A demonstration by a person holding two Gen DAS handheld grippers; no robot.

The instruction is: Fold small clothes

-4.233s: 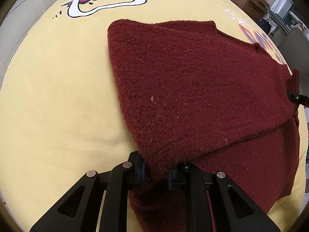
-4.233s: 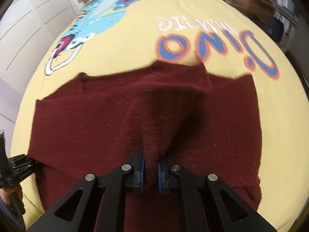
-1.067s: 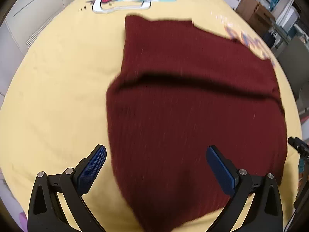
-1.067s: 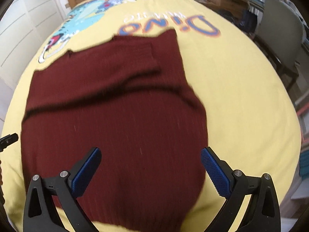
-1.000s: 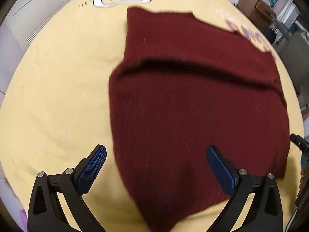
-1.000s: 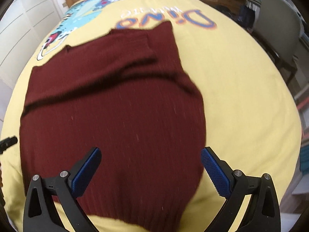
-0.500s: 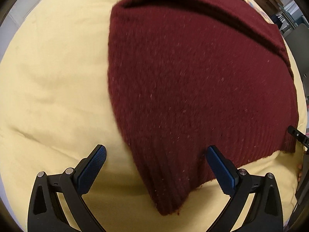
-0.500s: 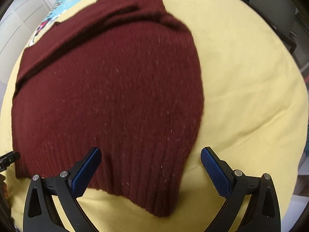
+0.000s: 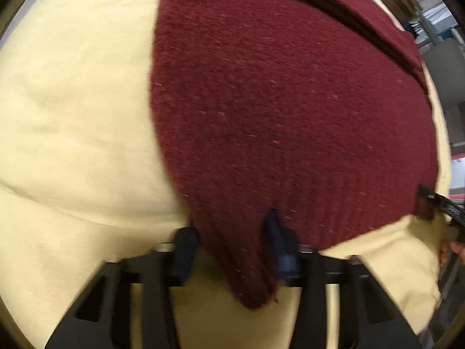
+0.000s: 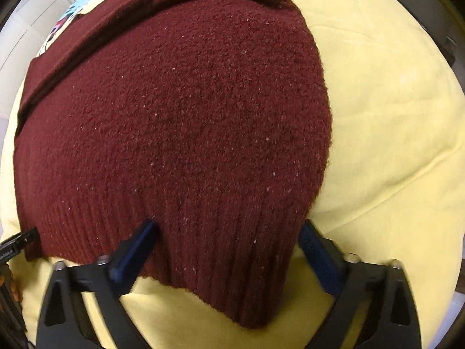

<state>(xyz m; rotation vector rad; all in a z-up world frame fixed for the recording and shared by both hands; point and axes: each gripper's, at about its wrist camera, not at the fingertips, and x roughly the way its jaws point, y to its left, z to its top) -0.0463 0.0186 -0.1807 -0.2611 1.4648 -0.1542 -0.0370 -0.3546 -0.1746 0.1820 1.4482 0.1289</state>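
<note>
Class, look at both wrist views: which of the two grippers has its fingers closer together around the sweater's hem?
The left gripper: it pinches a narrow corner of the maroon sweater, jaws closing. The right gripper spans a much wider stretch of hem, also closing.

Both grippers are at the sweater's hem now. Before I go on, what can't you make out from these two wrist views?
- Left gripper: motion-blurred while its jaws close on a sweater corner; pad contact unclear.
- Right gripper: jaws closing around the other corner; whether it grips unclear.
- Sweater's far edge: cut off by the top of both views.
- Bedspread under the sweater: hidden.
- Folded layers beneath the top flap: hidden.
</note>
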